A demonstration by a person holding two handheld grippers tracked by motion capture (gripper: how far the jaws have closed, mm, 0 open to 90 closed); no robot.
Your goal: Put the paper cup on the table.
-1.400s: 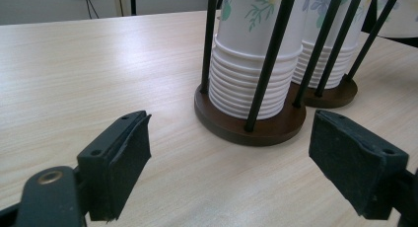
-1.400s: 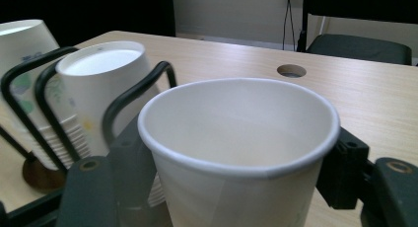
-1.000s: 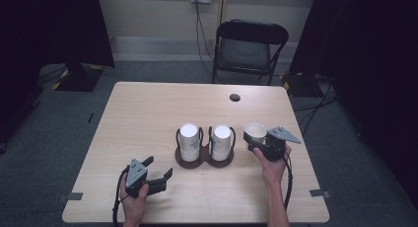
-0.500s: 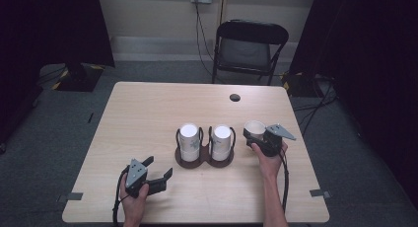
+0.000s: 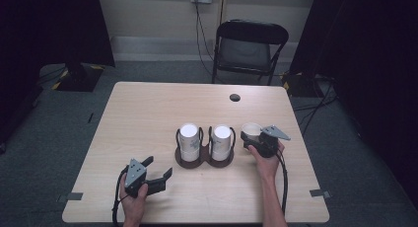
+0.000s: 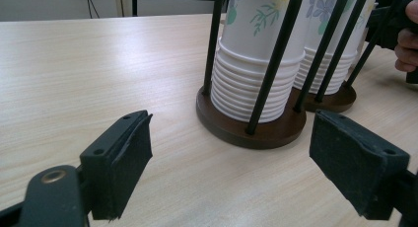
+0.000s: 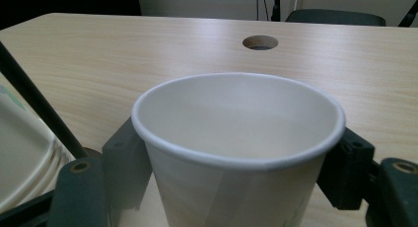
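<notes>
A white paper cup [image 5: 250, 130] stands upright just right of the rack, between the jaws of my right gripper [image 5: 253, 137]. In the right gripper view the cup [image 7: 236, 113] is empty and its rim is round. Both pads [image 7: 125, 163] lie against its sides, and the jaws have just been opening. Two stacks of flowered paper cups [image 5: 190, 135] [image 5: 222, 137] sit in a dark wooden rack [image 5: 204, 161] with black bars. My left gripper [image 5: 158, 168] rests open on the table at the front left, its jaws [image 6: 229, 153] pointing at the rack [image 6: 246, 131] with nothing between them.
A round cable hole [image 5: 235, 97] lies in the table's far right part, also seen behind the cup [image 7: 260, 42]. A black folding chair [image 5: 249, 44] stands beyond the far edge. Bare wood table [image 5: 138, 118] stretches left of and behind the rack.
My right hand has sunk a little with the cup and drifted slightly toward the rack. The left hand and gripper have kept still.
</notes>
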